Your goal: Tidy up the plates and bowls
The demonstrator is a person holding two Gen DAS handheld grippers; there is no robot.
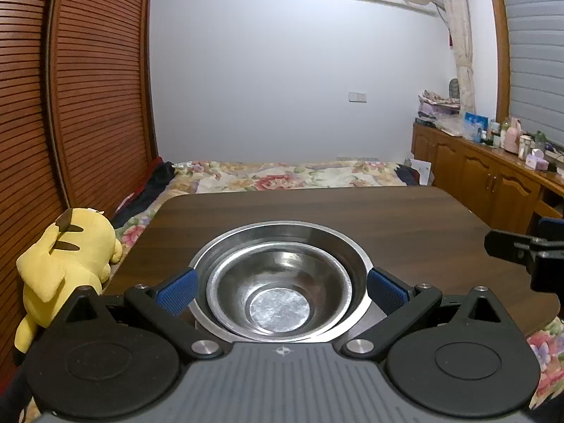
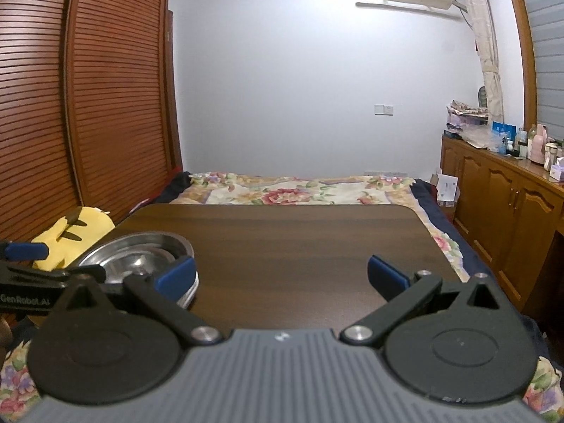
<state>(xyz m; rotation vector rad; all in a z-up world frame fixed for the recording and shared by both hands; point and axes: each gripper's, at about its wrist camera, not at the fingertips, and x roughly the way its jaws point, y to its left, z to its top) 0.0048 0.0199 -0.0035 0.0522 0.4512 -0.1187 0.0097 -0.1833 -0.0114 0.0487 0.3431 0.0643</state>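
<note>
Left wrist view: your left gripper [image 1: 280, 290] straddles the nested bowls [image 1: 280, 282] fingers wide, right gripper [image 2: 280, 278] wide, empty; center before closing.

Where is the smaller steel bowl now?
In the left wrist view, the smaller bowl sits nested inside the larger bowl on the table, between the open left gripper fingers.
</note>
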